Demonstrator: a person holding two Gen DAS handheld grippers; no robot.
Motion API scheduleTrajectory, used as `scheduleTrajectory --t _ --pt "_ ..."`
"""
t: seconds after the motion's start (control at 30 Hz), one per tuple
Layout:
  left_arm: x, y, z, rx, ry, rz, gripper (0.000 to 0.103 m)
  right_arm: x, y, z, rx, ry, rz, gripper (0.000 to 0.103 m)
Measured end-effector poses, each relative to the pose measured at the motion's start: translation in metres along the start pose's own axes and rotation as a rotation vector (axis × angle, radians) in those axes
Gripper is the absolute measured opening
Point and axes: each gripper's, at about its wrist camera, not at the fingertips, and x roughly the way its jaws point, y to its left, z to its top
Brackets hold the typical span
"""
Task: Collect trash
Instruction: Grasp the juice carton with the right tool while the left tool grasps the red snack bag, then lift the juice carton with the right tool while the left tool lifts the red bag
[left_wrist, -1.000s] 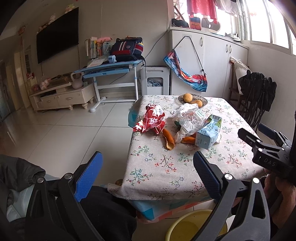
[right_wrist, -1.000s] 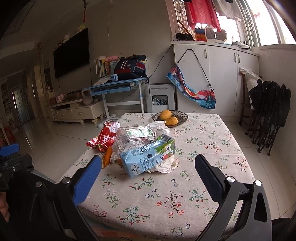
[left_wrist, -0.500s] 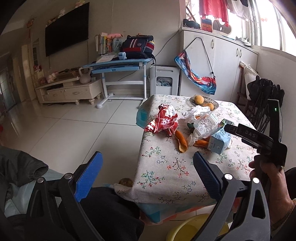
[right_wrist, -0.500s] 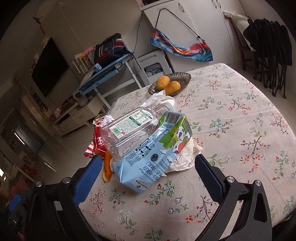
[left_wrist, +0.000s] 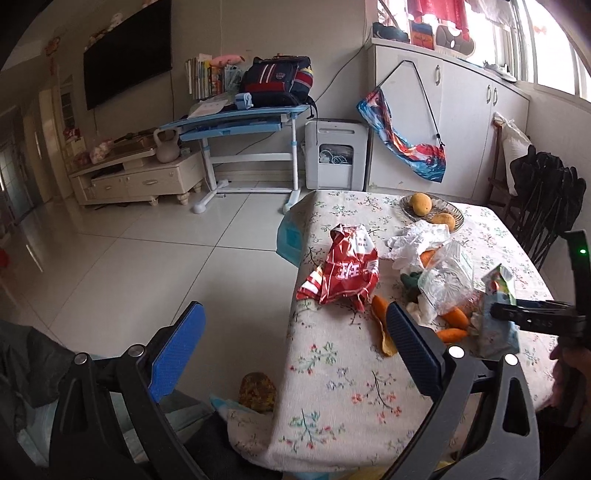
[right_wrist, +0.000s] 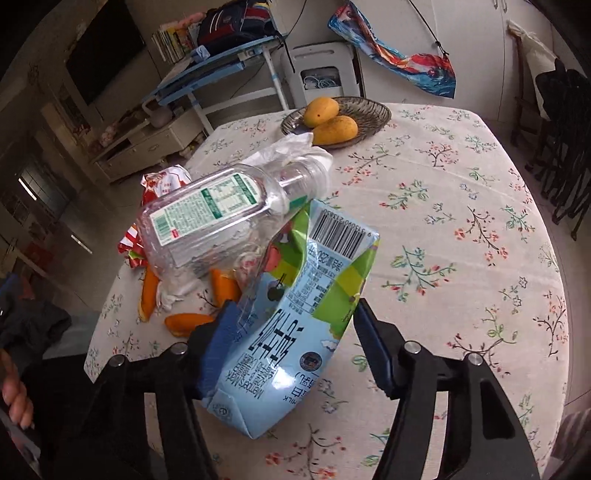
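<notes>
- Floral cloth covers the table (right_wrist: 461, 206), which stands on pale floor tiles with a blue desk and a white cabinet at the far wall.
- On the far side of the table a woven dish (right_wrist: 369, 110) with two mangoes (right_wrist: 334, 129) is seen.
- Trash is heaped at the left middle of the table: a clear plastic bottle (right_wrist: 218, 218), a red snack bag (left_wrist: 345, 271), crumpled white plastic (left_wrist: 417, 240) and orange peels (right_wrist: 184, 323).
- The blue milk carton (right_wrist: 295, 332) lies nearest, tilted against the bottle.
- The right gripper (right_wrist: 291, 332) has been brought down and closer than a second ago; its jaws have just been closing from wide apart, and the carton is now caught between them, both pads touching its sides.
- The left gripper (left_wrist: 295, 350) is held wide with nothing between its fingers, above the table's near left edge; it has been carried nearer the table than before.
</notes>
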Motion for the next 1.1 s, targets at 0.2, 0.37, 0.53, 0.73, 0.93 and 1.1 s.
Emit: scheduleTrajectory --t 0.2,0.37,0.53,0.73,0.93,1.1 --pt "0.079 -0.034 0.037 0.116 0.066 -0.020 0.095 0.000 -0.016 -0.005 0.017 0.018 0.016 0.062" --pt "0.134 -0.057 0.038 0.167 0.157 -0.034 0.095 0.002 -0.016 -0.005 -0.002 0.023 0.027 0.063" --pt "0.156 -0.075 0.032 0.220 0.195 -0.042 0.095 0.000 -0.015 -0.005 -0.030 0.030 0.029 0.064" --pt "0.188 -0.079 0.031 0.161 0.295 -0.100 0.060 0.003 -0.024 -0.008 -0.015 0.065 0.073 0.072" --pt "0.169 -0.070 0.036 0.086 0.242 -0.179 0.035 -0.003 -0.018 -0.007 -0.043 0.032 0.078 0.060" --pt "0.154 -0.054 0.041 0.004 0.206 -0.232 0.031 -0.017 -0.022 -0.004 -0.029 -0.032 0.101 0.059"
